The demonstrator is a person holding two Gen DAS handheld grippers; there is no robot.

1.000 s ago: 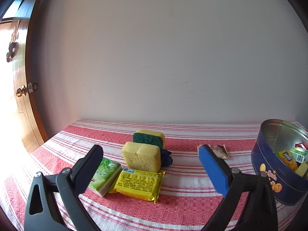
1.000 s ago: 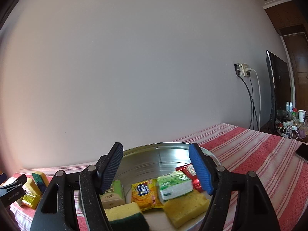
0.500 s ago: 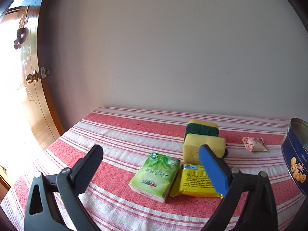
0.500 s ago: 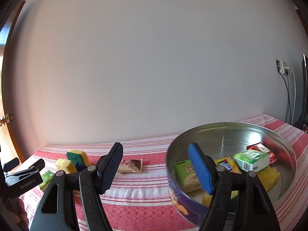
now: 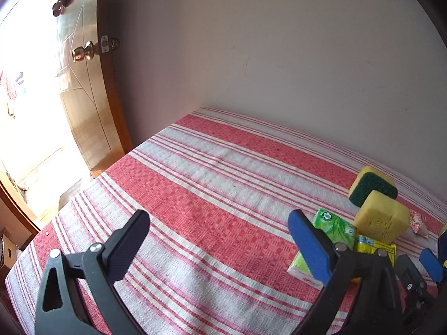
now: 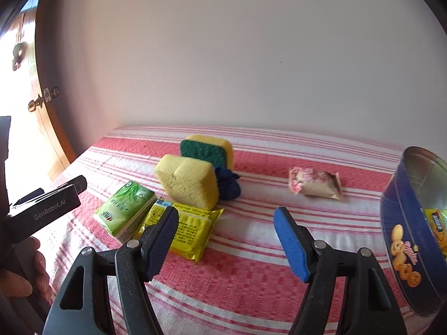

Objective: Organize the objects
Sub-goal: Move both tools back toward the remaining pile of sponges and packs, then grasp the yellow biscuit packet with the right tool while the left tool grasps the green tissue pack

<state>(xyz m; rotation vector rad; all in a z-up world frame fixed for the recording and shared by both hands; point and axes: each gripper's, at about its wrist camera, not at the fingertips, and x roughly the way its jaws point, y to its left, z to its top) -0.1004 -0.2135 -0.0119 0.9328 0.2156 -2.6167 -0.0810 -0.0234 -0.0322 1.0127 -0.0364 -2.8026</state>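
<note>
Both grippers are up over the striped cloth, and neither has anything in it. Right gripper (image 6: 226, 237) stands with its jaws spread wide, nothing between the pads, hanging above the cloth just in front of the yellow packet (image 6: 184, 230). That packet lies flat, its left edge touching the green tissue pack (image 6: 125, 206), also flat. Right behind them sits the plain yellow sponge (image 6: 188, 180), standing on its side, and behind that a second sponge with a green scouring face (image 6: 205, 150), leaning against it. A dark blue bundle (image 6: 229, 185) is tucked in at the right of the two sponges; what it is I cannot tell. Further right, well apart from the cluster, lies a small pink-and-brown snack wrapper (image 6: 315, 184), on its own. At the far right edge stands the round blue cookie tin (image 6: 402, 240), open-topped, with a yellow pack showing inside.

Left gripper (image 5: 218, 248) is wide open too, empty, over a bare stretch of the red-and-white tablecloth (image 5: 201, 184), with the whole cluster off to its right. A hand (image 6: 22, 273) shows at the left edge of the right wrist view, wrapped round the left tool's handle. Behind, a plain wall and a wooden door (image 5: 83, 106) with a brass knob.
</note>
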